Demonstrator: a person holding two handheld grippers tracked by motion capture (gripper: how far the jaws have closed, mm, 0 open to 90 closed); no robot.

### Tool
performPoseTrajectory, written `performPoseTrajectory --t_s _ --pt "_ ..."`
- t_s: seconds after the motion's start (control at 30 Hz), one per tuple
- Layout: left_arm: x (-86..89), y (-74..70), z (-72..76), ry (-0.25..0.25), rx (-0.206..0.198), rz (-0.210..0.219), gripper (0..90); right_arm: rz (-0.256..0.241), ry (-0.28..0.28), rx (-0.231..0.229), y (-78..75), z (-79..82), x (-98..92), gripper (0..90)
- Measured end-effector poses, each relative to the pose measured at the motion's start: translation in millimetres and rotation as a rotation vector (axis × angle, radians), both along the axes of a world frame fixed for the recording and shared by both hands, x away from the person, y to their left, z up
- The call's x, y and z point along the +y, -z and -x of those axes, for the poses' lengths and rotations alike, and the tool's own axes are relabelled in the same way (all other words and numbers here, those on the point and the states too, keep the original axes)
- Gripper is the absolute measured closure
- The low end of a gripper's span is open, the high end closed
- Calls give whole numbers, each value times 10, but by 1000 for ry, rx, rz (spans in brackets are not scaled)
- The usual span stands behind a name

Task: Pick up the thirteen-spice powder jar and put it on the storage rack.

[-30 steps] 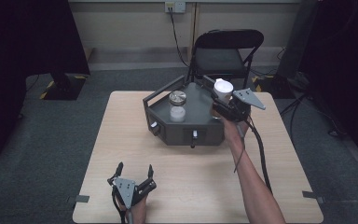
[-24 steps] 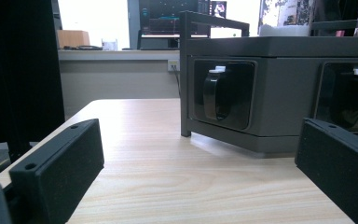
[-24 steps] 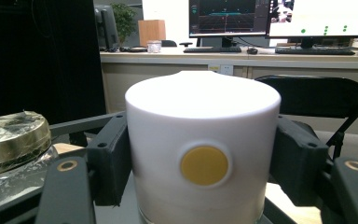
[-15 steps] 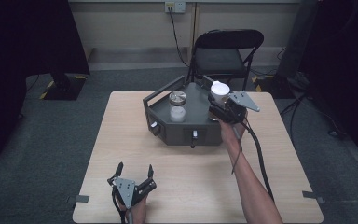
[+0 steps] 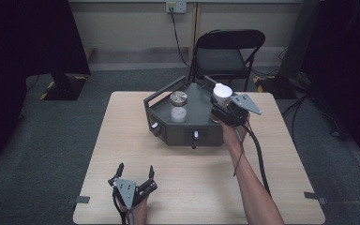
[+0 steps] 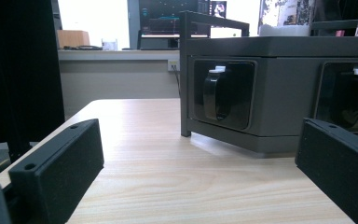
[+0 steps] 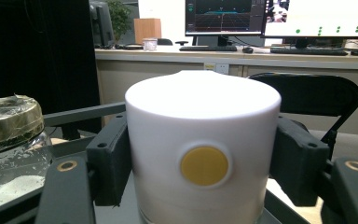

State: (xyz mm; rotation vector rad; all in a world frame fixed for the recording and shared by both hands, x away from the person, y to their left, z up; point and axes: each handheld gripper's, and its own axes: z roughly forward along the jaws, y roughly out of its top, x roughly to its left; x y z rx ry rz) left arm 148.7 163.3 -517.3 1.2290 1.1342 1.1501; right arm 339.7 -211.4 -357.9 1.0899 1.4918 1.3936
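Note:
A white round container (image 5: 221, 92) with a yellow dot (image 7: 204, 165) on its side is clamped in my right gripper (image 5: 221, 100), just above the right corner of a dark grey box-like tray (image 5: 201, 133). In the right gripper view both black jaws press the container (image 7: 200, 109) from either side, so the right gripper (image 7: 204, 156) is shut on it. A glass jar (image 5: 178, 107) with a metal lid stands in the tray, left of the container. My left gripper (image 5: 136, 168) rests open near the table's front edge, its jaws (image 6: 200, 140) wide apart and facing the tray's front wall (image 6: 279, 98).
Black latches sit in recesses on the tray's front (image 6: 216, 95). A raised bar (image 5: 161, 93) runs along the tray's left back edge. A black folding chair (image 5: 227, 56) stands behind the wooden table (image 5: 122, 126). A cable (image 5: 258, 150) trails from the right gripper along the forearm.
The right gripper has carried the white container slightly left and down, closer over the tray's right corner. The left gripper has stayed still.

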Motion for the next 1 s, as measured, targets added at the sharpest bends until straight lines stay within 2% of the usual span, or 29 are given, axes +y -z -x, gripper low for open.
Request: performPoseTrajectory --t_s 0.67,0.73,0.8,0.87,1.0 --pt "0 0 0 0 0 1 5 -1 11 2 1 5 28 293" --pt "0 1 0 0 0 1 5 -21 25 -8 17 11 39 187" --pt "-1 -1 -1 0 1 1 5 -63 14 -20 32 4 5 104" --pt "1 -1 -1 1 1 1 5 -83 16 -27 38 -9 -2 21" --pt "0 0 -1 0 0 1 5 -89 50 -4 18 -28 8 0"
